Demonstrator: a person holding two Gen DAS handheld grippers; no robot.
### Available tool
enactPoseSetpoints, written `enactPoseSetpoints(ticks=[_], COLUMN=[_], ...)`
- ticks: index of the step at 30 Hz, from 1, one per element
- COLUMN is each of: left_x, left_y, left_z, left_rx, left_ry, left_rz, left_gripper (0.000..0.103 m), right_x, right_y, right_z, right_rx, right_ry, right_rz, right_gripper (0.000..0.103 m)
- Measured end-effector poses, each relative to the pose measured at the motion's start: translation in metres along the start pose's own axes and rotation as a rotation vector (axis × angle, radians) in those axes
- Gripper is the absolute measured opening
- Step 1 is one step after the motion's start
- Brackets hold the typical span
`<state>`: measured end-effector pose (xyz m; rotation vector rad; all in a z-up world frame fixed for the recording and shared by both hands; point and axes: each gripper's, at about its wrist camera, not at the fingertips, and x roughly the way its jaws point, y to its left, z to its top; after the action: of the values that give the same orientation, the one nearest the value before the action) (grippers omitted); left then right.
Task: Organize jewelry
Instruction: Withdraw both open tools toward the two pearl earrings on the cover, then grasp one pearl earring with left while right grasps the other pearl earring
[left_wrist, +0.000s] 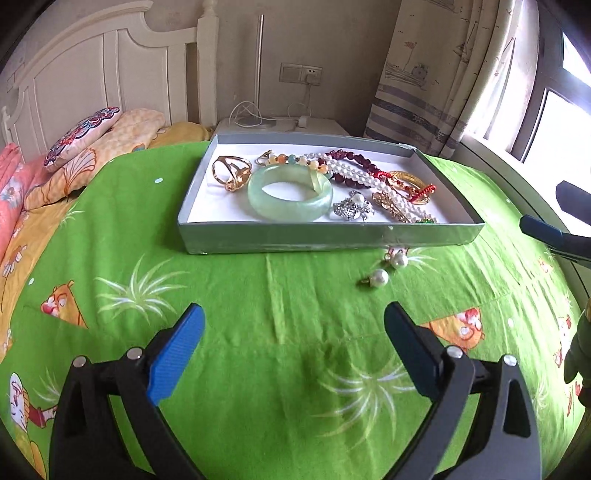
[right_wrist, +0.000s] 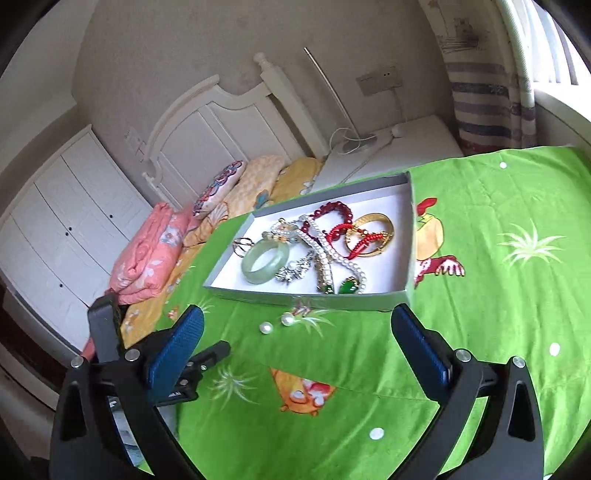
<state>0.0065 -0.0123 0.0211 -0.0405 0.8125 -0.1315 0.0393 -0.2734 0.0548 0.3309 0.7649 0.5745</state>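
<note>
A shallow grey box (left_wrist: 325, 240) lies on the green bedspread (left_wrist: 258, 288). In it are a pale green jade bangle (left_wrist: 288, 210), a pearl necklace (left_wrist: 369, 181), dark red beads (left_wrist: 351, 157), a gold openwork piece (left_wrist: 231, 170), a silver brooch (left_wrist: 352, 208) and a gold bangle (right_wrist: 369, 218). Two pearl earrings (left_wrist: 379, 276) (left_wrist: 399, 260) rest on the cloth just in front of the box's near wall, right of centre. My left gripper (left_wrist: 294, 308) is open and empty, short of the box. My right gripper (right_wrist: 298, 310) is open and empty, with the pearl earrings (right_wrist: 265, 327) just beyond its fingertips.
Pillows (left_wrist: 96, 147) and a pink quilt (right_wrist: 151, 251) lie to the left of the cloth. A white nightstand (left_wrist: 280, 127) with cables stands behind the box, a striped curtain (left_wrist: 417, 103) and window at the right. The left gripper's body (right_wrist: 107, 332) shows beside my right gripper.
</note>
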Motion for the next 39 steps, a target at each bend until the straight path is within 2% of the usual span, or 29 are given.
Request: enactPoseSetpoints(ticks=[3, 7, 8, 12, 16, 25, 29, 30, 33, 36, 39], left_x=[-0.002, -0.001, -0.002, -0.009, -0.010, -0.015, -0.014, -0.014, -0.014, -0.014, -0.014], left_y=[0.006, 0.021, 0.026, 0.054, 0.073, 0.046, 0.047, 0.048, 0.051, 0.051, 0.047], left_z=[-0.002, -0.003, -0.004, -0.009, -0.013, -0.011, -0.011, -0.011, -0.012, -0.013, -0.013], left_rx=[-0.040, -0.110, -0.136, -0.290, -0.390, -0.251, -0.255, -0.263, -0.275, -0.271, -0.252], left_ry=[-0.008, 0.004, -0.004, -0.042, -0.046, -0.061, -0.060, -0.059, -0.057, -0.059, -0.057], left_rz=[0.009, -0.030, -0.039, -0.109, -0.178, -0.130, -0.138, -0.142, -0.150, -0.147, -0.136], left_gripper=[0.097, 0.097, 0.097, 0.097, 0.097, 0.097, 0.097, 0.097, 0.097, 0.097, 0.097], right_x=[0.009, 0.037, 0.044, 0.073, 0.095, 0.118, 0.126, 0.128, 0.127, 0.119, 0.103], right_y=[0.009, 0.024, 0.026, 0.038, 0.050, 0.064, 0.069, 0.071, 0.070, 0.065, 0.061], right_z=[-0.007, -0.015, -0.018, -0.026, -0.032, -0.032, -0.030, -0.030, -0.031, -0.032, -0.035], right_rx=[-0.038, -0.099, -0.109, -0.113, -0.184, -0.287, -0.329, -0.338, -0.348, -0.320, -0.308], right_ry=[0.011, 0.061, 0.077, 0.114, 0.141, 0.192, 0.204, 0.204, 0.196, 0.183, 0.154], right_rz=[-0.085, -0.197, -0.213, -0.199, -0.272, -0.337, -0.346, -0.346, -0.340, -0.296, -0.304], right_gripper=[0.095, 0.067, 0.062, 0.053, 0.048, 0.043, 0.041, 0.038, 0.020, 0.020, 0.020])
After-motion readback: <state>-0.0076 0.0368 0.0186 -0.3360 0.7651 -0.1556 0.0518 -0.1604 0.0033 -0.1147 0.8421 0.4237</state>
